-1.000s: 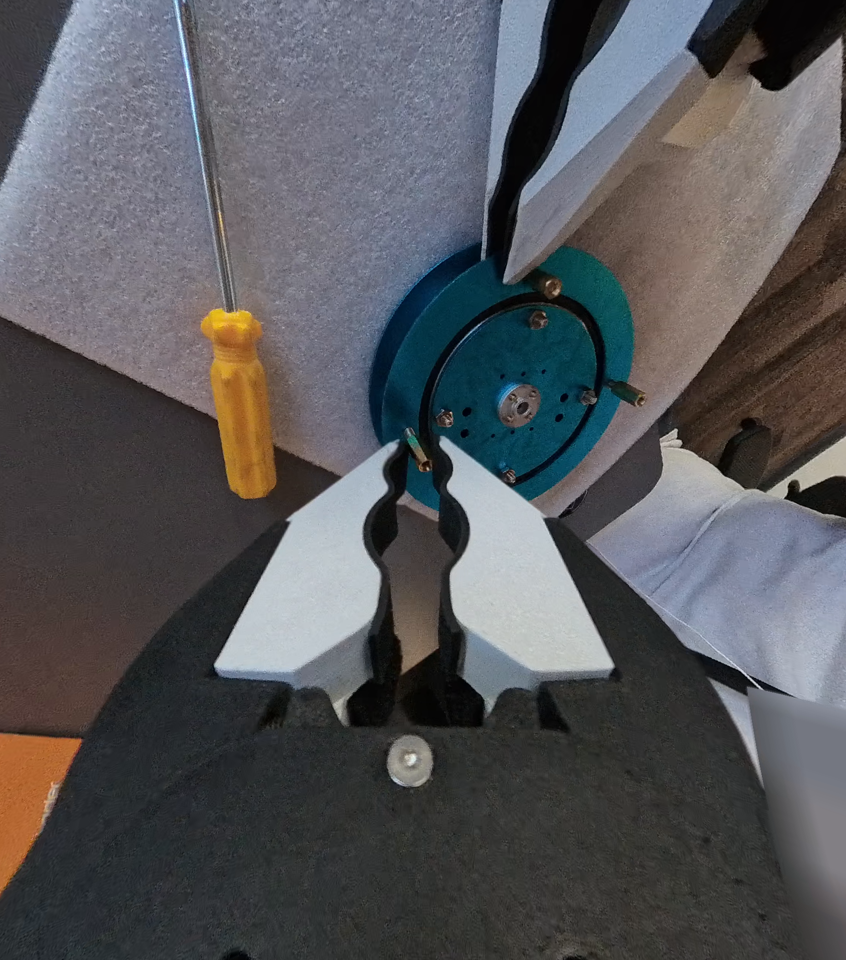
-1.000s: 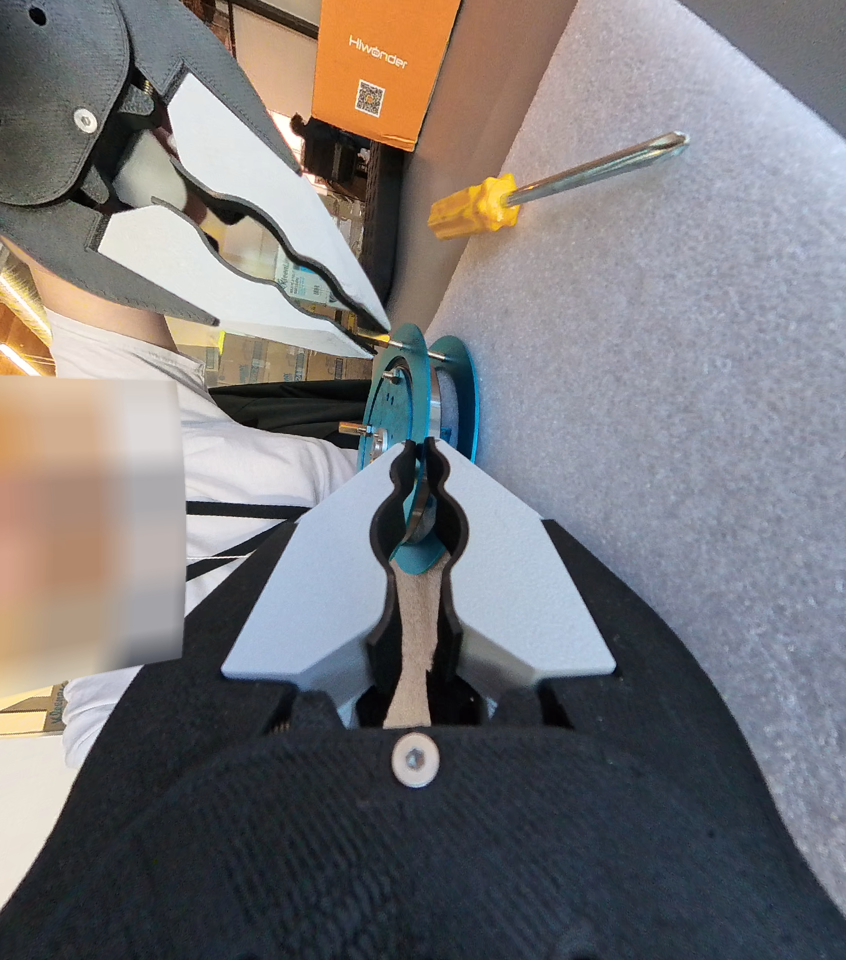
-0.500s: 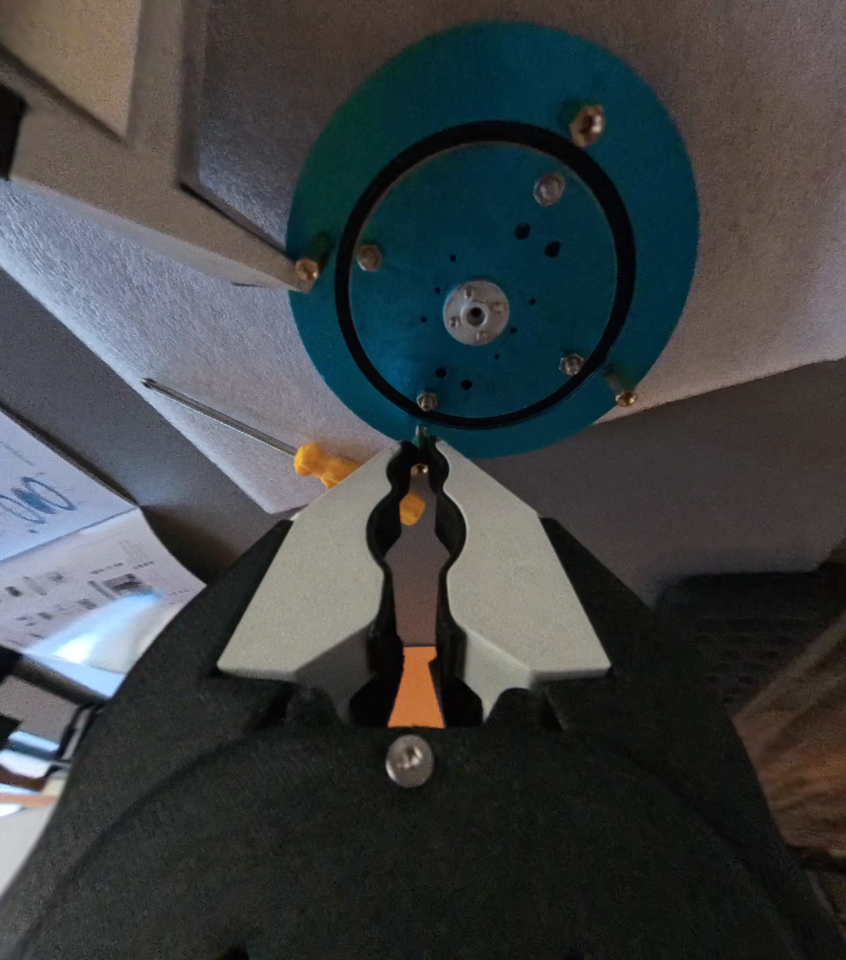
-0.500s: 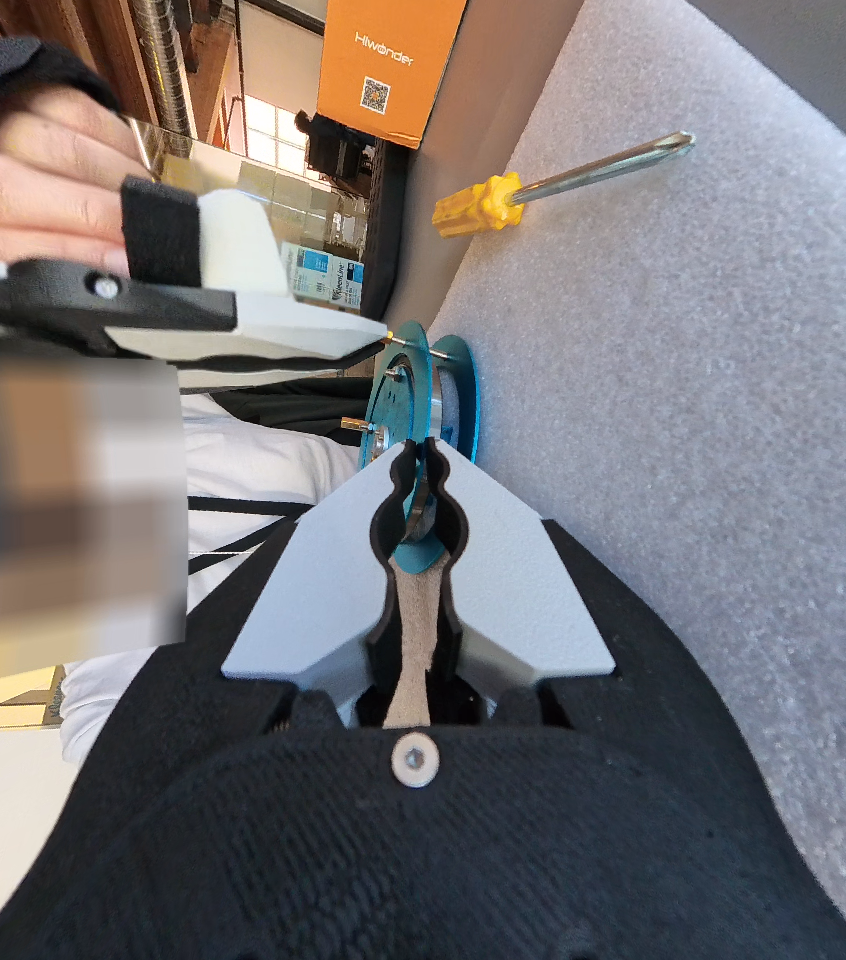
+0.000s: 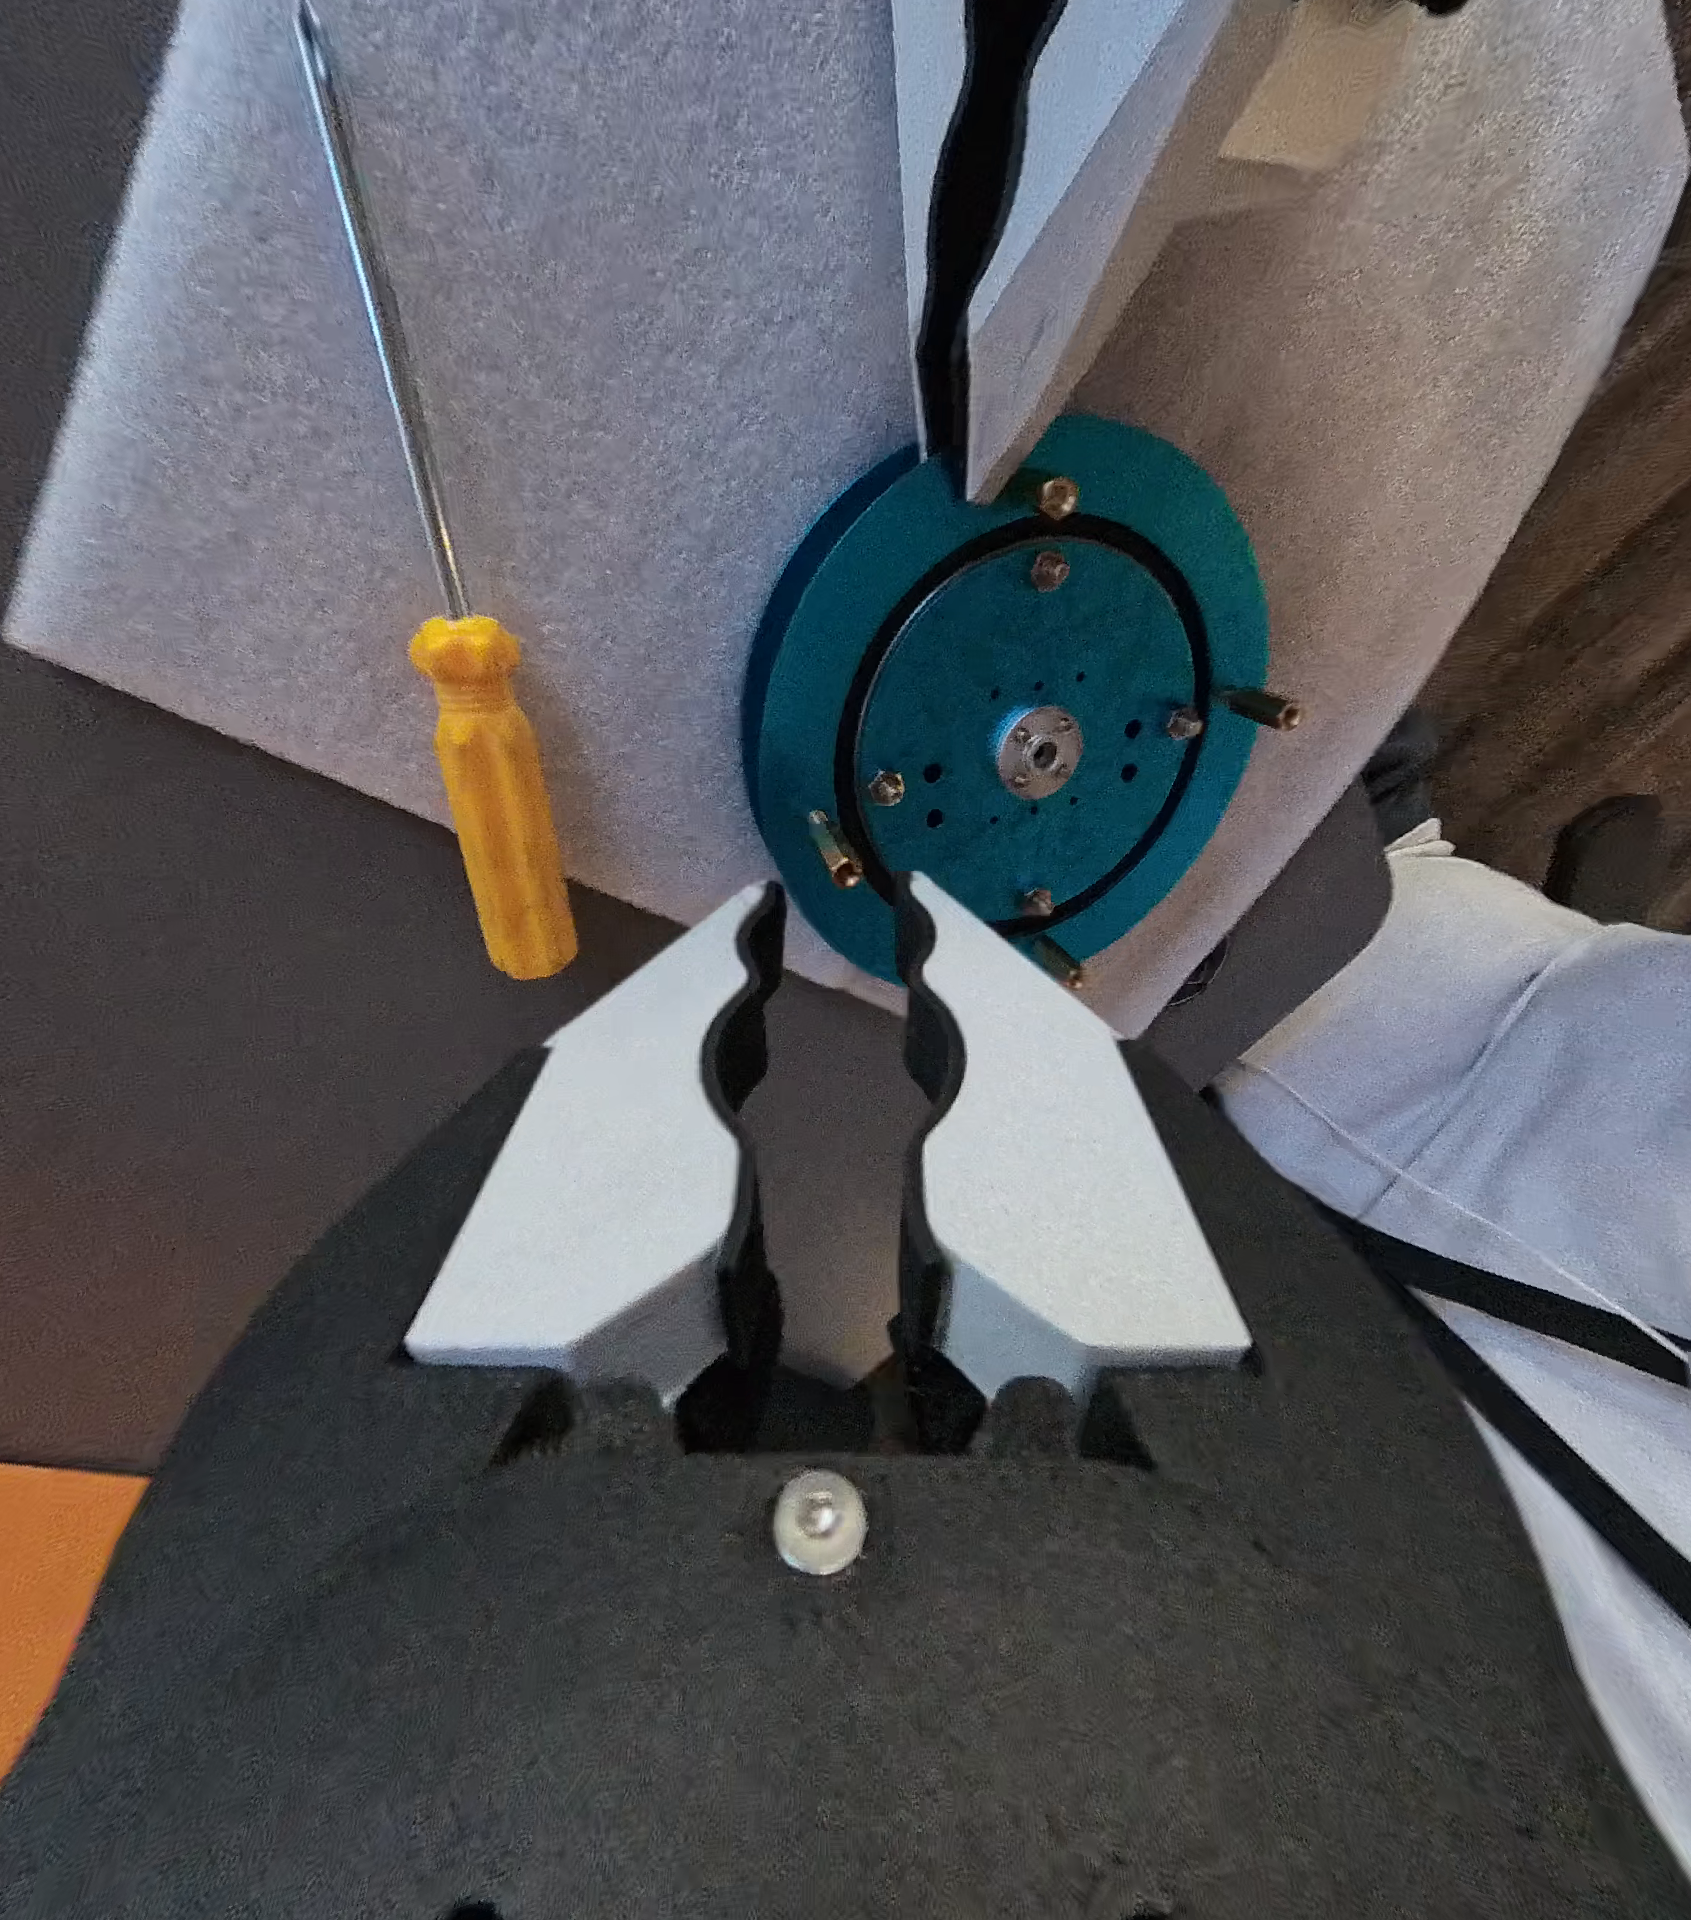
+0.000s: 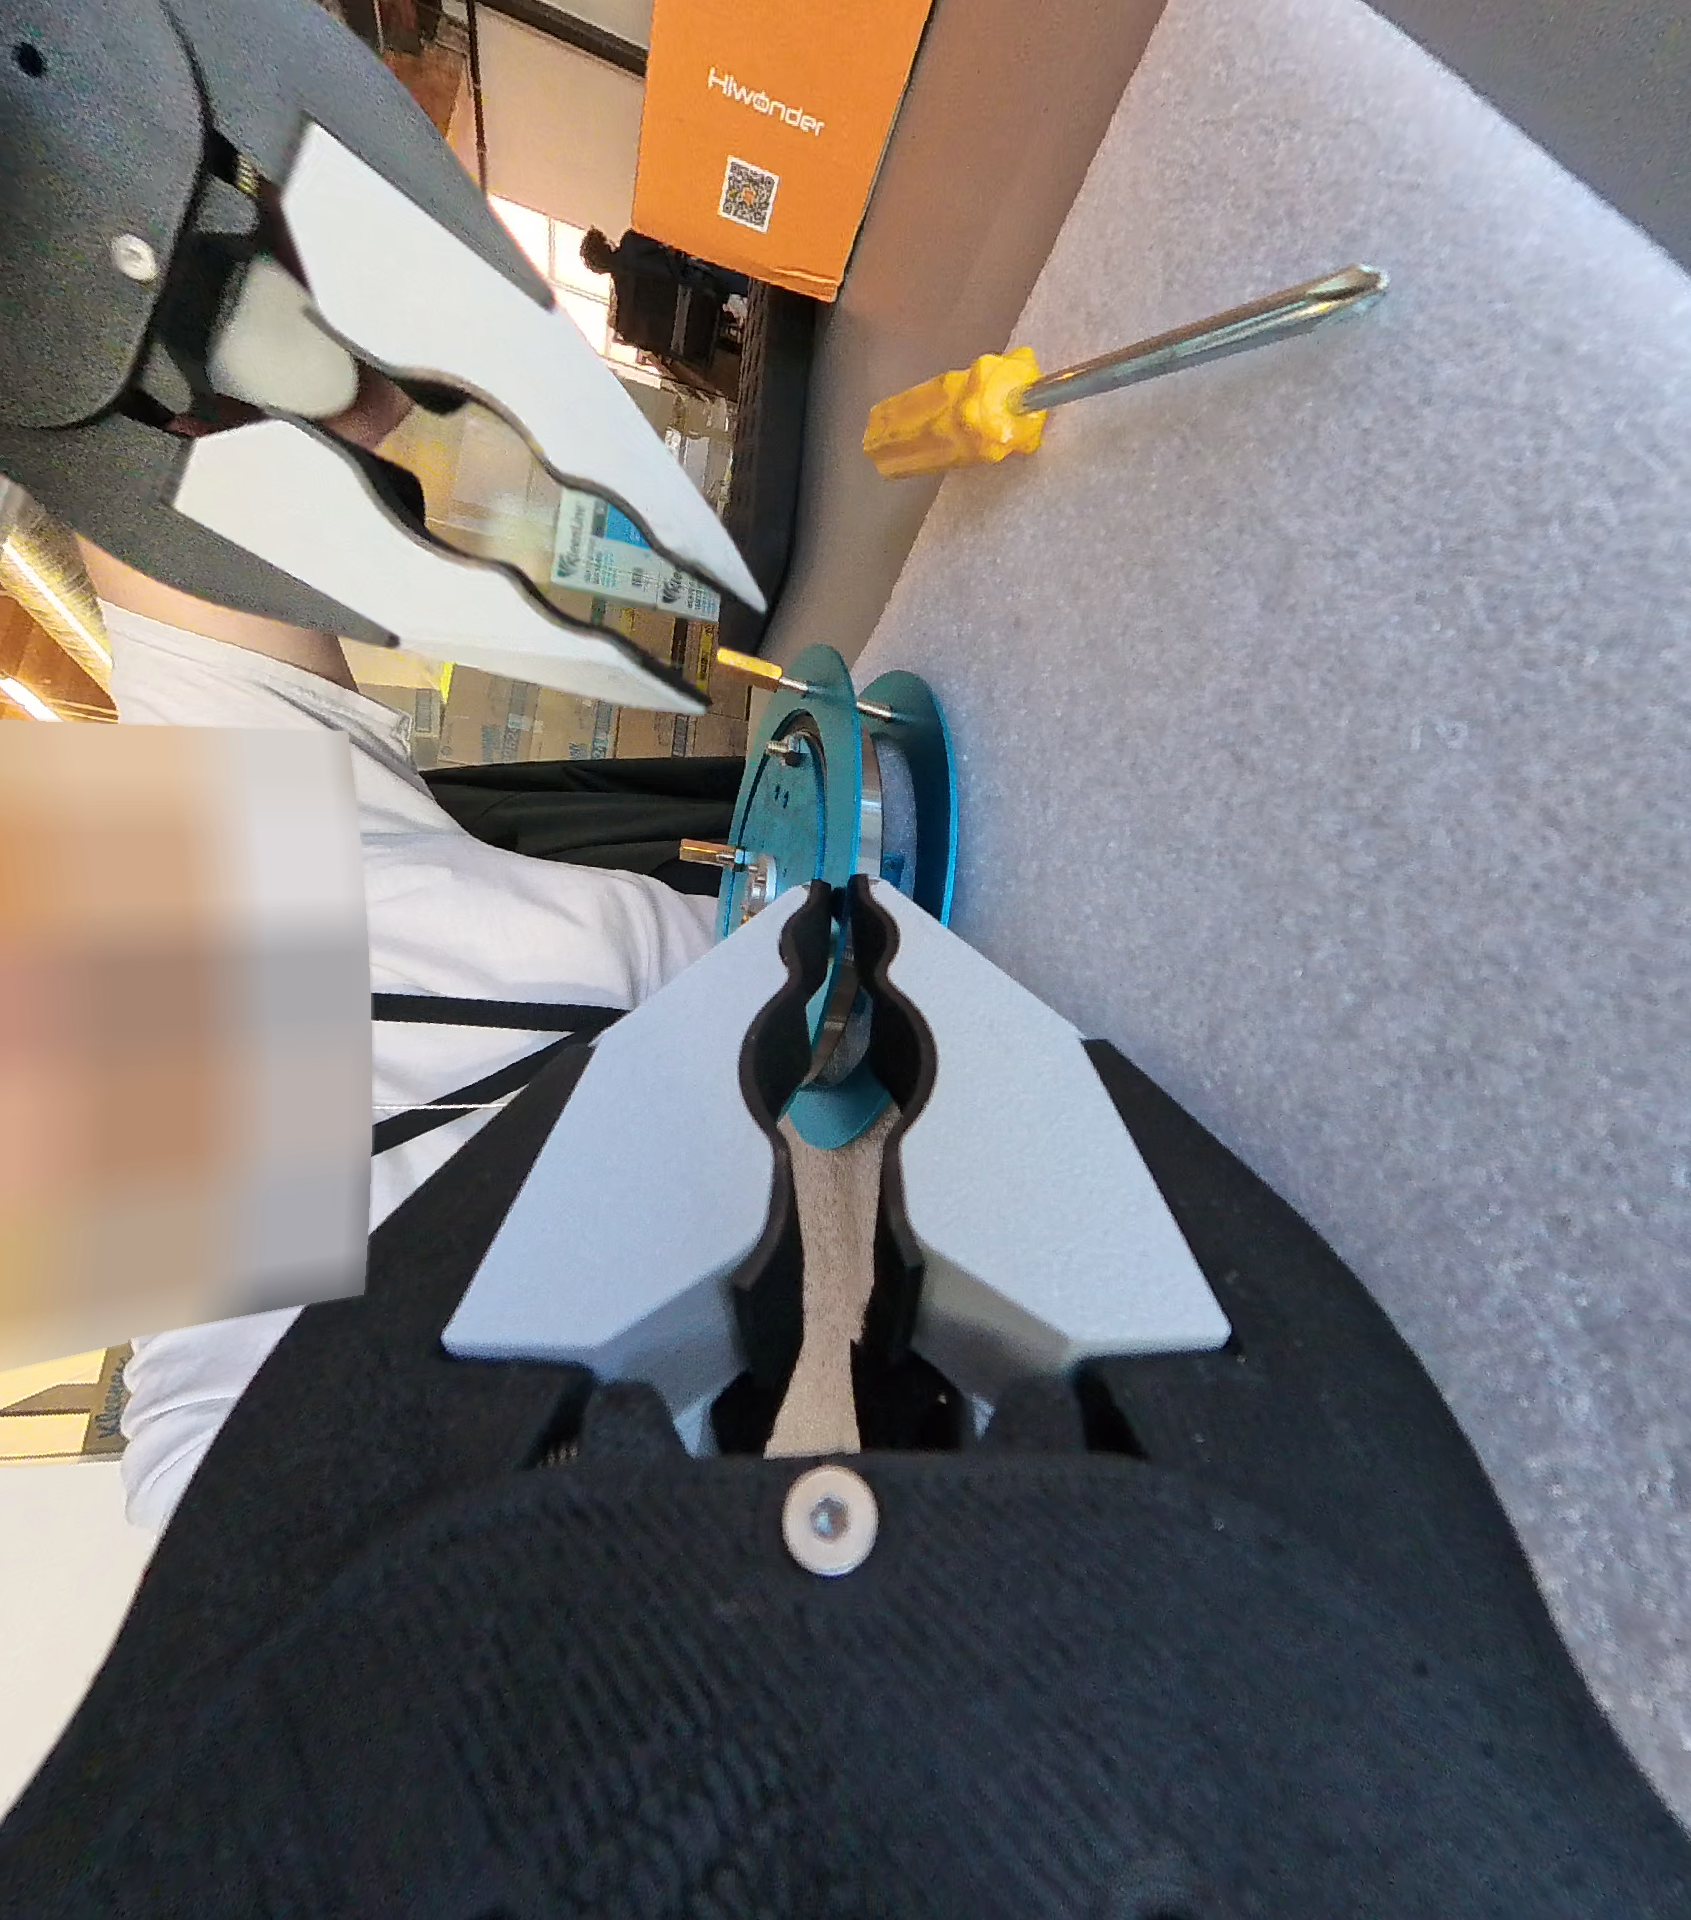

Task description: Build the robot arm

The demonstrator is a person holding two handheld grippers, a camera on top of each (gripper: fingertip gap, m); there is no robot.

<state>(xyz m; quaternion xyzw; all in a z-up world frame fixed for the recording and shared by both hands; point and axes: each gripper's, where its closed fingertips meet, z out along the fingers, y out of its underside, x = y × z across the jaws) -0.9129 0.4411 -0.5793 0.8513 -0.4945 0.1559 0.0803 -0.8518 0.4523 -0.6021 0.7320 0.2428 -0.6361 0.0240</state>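
Right gripper (image 6: 843, 883) clenched on one teal disc assembly (image 5: 1012, 707); left gripper (image 5: 836, 894) released beside brass standoff (image 5: 836, 847); one yellow screwdriver (image 5: 493, 800) on foam pad (image 5: 560, 312).

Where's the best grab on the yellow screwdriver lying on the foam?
The yellow handle, from above, jaws across its width. It's the thickest, fluted part; the shaft is thin and lies flat on the foam pad. The handle's butt overhangs the pad edge, probably leaving finger clearance. The left gripper is open; the right gripper is shut on the teal disc.
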